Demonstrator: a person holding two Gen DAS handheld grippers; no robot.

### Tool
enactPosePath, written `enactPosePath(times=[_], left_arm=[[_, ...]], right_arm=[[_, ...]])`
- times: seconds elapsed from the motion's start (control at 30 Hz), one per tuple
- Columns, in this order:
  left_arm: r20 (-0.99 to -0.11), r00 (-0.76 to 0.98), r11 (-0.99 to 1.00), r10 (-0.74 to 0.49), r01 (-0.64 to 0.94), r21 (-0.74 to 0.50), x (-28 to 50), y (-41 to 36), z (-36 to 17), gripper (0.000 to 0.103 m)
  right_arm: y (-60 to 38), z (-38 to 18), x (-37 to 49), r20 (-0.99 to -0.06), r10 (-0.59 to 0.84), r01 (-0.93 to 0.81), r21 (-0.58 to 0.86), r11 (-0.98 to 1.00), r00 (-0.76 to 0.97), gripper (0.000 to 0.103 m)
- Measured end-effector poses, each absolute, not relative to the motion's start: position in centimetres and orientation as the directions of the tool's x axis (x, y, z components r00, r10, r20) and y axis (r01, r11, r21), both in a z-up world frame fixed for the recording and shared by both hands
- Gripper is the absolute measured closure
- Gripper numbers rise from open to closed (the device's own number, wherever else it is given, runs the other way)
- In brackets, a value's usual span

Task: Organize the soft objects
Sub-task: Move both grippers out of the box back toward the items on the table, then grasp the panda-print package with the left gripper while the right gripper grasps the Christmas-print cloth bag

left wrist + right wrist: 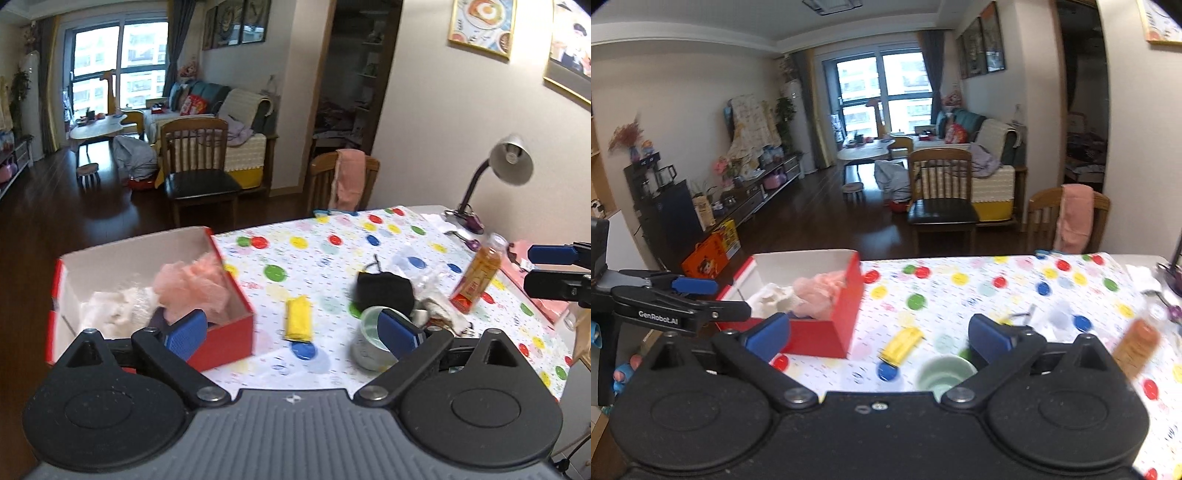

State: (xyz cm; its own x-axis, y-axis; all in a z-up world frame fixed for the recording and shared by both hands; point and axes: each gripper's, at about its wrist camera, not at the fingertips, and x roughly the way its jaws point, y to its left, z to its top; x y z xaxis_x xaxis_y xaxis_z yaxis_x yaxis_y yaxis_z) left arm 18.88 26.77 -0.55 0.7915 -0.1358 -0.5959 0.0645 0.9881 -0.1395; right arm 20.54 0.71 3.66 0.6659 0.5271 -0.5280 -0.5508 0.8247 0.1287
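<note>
Step in hand: between items, by my judgement. Two soft things already lie in the red box (225,336), and both claws hang above the desk (332,236) holding nothing.
Left claw (291,334): wide open, empty, its blue pads (186,334) spread over the box's near corner and the cup.
Right claw (879,338): wide open, empty; in the left wrist view it shows at the right edge, above the desk's far side.
Red box: open-topped, at the desk's left end, white inside.
Box contents: a pink mesh puff (192,288) against the right wall and a white crumpled soft thing (110,310) beside it; what lies under them I cannot tell.
Soft things outside the box: a yellow folded cloth (297,319) flat on the desk just right of the box; a black soft item (384,291) further right, with crumpled clear wrapping beside it.
Pale green cup (942,373): upright, near the front edge, empty as far as the right wrist view shows.
Orange bottle (476,280): on the right of the desk; hard, so likely not part of the sort.
Next move: likely the yellow cloth, being nearest the box. It calls for lowering one open claw over it, pinching across its narrow width, then lifting clear of the box wall before letting go inside.
Risk: a flat cloth may slip from the pads if pinched too shallow.
</note>
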Motion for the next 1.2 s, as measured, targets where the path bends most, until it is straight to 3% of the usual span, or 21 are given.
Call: enactPosePath(times=[0.53,1.2], left_arm=[[-0.635,0.715,0.955,-0.292,0.178,-0.239,19.5,14.8,-5.9,0.003],[-0.744,0.628,0.97,-0.229,0.213,-0.119,22.1,5.3,-16.2,0.003]], right_arm=[[-12.9,-1.9,20.9,-0.567,0.435,-0.444,0.132,0.886,0.7,0.0],[-18.6,-10.3,24.7,-0.697,0.448,-0.499,0.148,0.854,0.56,0.006]])
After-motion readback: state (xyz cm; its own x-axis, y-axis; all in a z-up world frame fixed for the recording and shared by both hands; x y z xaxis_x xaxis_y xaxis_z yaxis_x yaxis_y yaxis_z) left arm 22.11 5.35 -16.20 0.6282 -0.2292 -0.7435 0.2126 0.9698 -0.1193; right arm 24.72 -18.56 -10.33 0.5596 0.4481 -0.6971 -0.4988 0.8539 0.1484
